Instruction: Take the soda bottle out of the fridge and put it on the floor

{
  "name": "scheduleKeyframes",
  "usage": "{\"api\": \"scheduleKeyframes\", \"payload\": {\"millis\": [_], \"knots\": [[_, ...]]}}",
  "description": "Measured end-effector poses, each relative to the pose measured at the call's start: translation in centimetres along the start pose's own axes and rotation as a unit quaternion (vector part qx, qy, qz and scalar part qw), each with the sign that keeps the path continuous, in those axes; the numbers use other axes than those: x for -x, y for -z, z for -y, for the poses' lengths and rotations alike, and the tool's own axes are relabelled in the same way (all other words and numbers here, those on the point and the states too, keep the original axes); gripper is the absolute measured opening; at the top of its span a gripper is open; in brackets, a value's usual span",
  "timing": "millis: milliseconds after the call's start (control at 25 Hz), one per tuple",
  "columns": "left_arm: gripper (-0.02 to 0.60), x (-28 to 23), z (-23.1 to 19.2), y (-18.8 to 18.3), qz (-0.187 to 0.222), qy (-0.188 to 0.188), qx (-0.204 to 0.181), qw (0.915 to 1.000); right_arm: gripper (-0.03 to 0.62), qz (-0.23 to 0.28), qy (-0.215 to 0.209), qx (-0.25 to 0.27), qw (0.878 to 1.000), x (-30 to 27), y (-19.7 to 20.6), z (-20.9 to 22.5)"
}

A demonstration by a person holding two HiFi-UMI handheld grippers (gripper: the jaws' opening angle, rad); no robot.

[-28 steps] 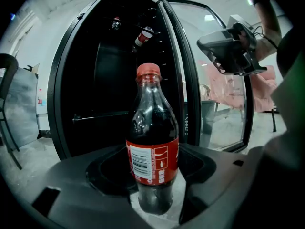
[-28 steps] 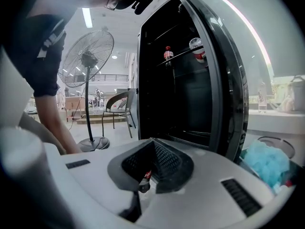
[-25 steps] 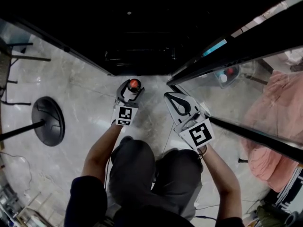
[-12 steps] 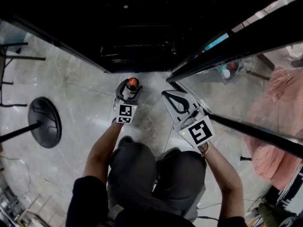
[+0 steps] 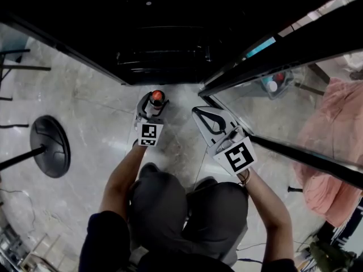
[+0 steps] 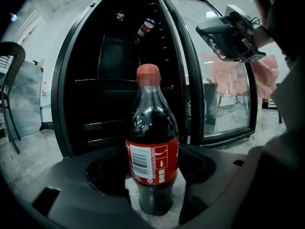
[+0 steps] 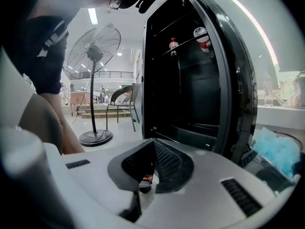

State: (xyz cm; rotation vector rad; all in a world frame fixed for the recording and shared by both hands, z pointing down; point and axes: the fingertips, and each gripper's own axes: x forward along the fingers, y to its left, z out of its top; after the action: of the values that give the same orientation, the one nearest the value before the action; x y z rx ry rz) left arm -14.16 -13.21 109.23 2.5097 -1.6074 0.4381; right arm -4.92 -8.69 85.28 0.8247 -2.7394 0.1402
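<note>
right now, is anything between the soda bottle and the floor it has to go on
Nothing visible. The soda bottle stands upright between the jaws of the left gripper over bare floor; nothing lies under it.

fridge (image 5: 164, 50) ahead, its door (image 5: 283, 52) apparently crowding right

Grey marbled floor (image 5: 85, 112). Standing on it: open black fridge (image 5: 164, 55); round black fan base (image 5: 50, 146), well off to the left; soda bottle (image 5: 157, 97), upright, just before the fridge's opening.
</note>
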Motion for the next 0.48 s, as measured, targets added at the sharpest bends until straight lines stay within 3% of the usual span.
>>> {"api": "scheduleKeyframes", "payload": {"millis": [480], "knots": [[0.321,1.4,0.0,0.5,0.024,-0.015,-0.009,0.9995,0.018,0.003,-0.006,-0.010,1.000,0.3,0.8,-0.1]]}}
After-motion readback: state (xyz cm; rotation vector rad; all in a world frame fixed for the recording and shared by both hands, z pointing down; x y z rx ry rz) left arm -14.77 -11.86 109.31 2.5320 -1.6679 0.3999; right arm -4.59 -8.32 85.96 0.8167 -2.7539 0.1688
